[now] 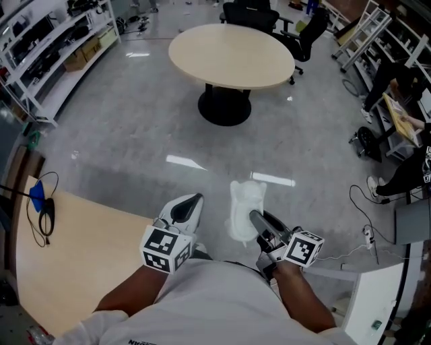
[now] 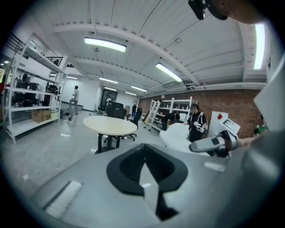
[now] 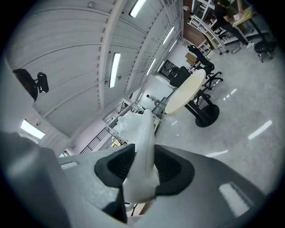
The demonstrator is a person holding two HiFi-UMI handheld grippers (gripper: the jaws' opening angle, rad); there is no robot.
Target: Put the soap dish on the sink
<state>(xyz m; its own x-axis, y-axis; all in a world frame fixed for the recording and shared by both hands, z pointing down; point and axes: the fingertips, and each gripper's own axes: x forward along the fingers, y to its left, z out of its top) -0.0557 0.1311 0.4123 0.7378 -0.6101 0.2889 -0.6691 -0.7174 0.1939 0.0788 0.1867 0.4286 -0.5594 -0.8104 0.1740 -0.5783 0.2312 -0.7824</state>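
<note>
1. This looks like the carrying step. The right claw [image 3: 140, 165] is clenched on the white moulded plastic soap dish [image 1: 244, 201], gripping it edge-on in mid-air above the glossy grey floor [image 1: 135, 128].
2. The left claw [image 1: 188, 203] is closed tight with nothing in it. It sits just left of the dish, apart from it.
3. No sink shows in any view! The next move, I'd judge, calls for finding it, carrying the dish over level, and setting it down before the grip lets go.
4. Around: a round beige table on a black pedestal [image 1: 232, 54] stands ahead, with black office chairs [image 1: 249, 12] behind it. At lower left a pale wooden surface [image 1: 87, 256] carries a small blue thing [image 1: 37, 195] and a black cable [image 1: 46, 219].
5. In the way: that table straight ahead, a person in black [image 1: 397, 84] by the right-hand shelving, and loose floor cables [image 1: 360, 202] on that side.
</note>
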